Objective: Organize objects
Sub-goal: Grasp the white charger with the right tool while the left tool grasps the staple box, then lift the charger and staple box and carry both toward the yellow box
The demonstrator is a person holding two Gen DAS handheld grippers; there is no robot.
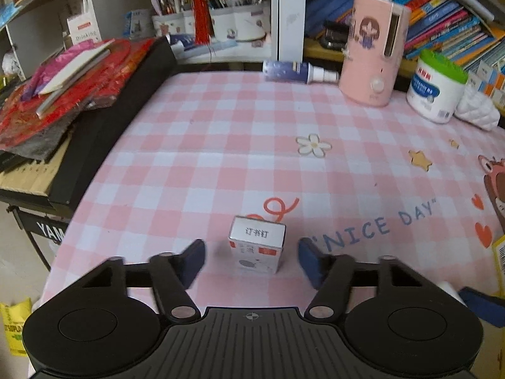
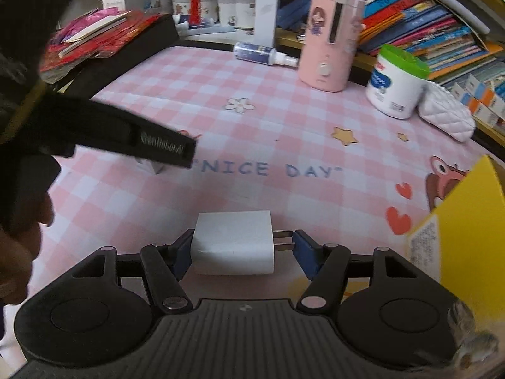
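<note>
staple box: your small box of staples (image 1: 256, 246) stands upright on the pink checked tablecloth (image 1: 221, 145), between the fingers of your left gripper (image 1: 251, 260) and touching neither
left gripper: spread wide, holding nothing; both blue pads (image 1: 311, 260) sit well clear of the box sides
how the box will handle: likely light and stiff, a cardboard shell with some heft inside; being narrow and upright it should tip easily if one pad meets it first, so bring both pads onto the two side faces together, low on the body
charger: the white plug adapter (image 2: 233, 246) lies crosswise in your right gripper (image 2: 241, 249), above the cloth near the front edge
right gripper: pinching the charger, one pad on its flat end and the other on the tips of the metal prongs (image 2: 284, 239)
how the charger will handle: hard, smooth, probably slippery plastic; the hold on the prong tips looks thin and could twist, so the flat faces would be a surer place
yellow box: a yellow carton (image 2: 457, 221) stands just to the right of the charger; i take it as a possible home for the small things
left view only: the staple box in full and the open pads around it
right view only: the charger grip, and the left gripper's black body crossing the frame and hiding most of the staple box
far edge: a pink humidifier (image 1: 374, 50), a spray bottle (image 1: 296, 72) lying on its side and a green-lidded tub (image 1: 437, 87) stand well apart from both grippers
</note>
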